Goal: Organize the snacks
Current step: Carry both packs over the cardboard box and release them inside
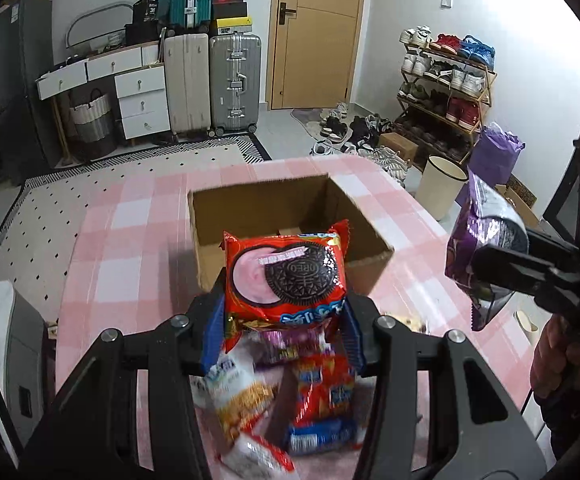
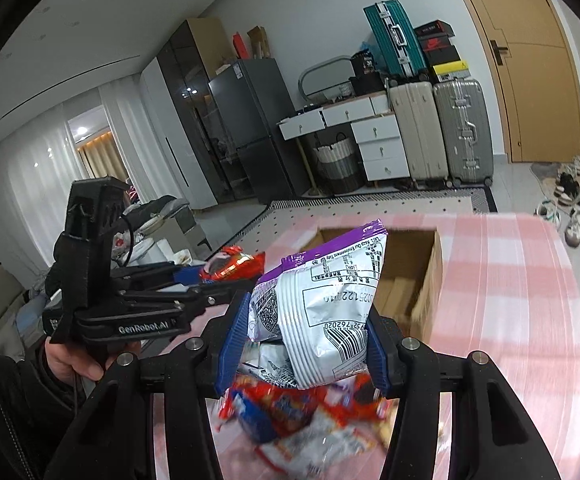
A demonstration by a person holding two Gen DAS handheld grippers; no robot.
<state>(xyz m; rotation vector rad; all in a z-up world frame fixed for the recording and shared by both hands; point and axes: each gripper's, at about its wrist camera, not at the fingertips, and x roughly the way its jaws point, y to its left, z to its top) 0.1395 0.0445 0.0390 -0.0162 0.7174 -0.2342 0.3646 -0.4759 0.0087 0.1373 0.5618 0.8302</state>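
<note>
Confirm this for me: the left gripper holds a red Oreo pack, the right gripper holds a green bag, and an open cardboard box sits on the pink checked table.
One detail is wrong: the bag in the right gripper is purple and white, not green, as the right wrist view shows. The left gripper does hold the red Oreo pack, and the cardboard box sits open on the pink checked table.

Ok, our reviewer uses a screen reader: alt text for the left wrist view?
The left gripper holds a red cookie packet above a cardboard box on a pink checked table. More snacks lie beneath.

Even indoor light, blurred foreground
</note>
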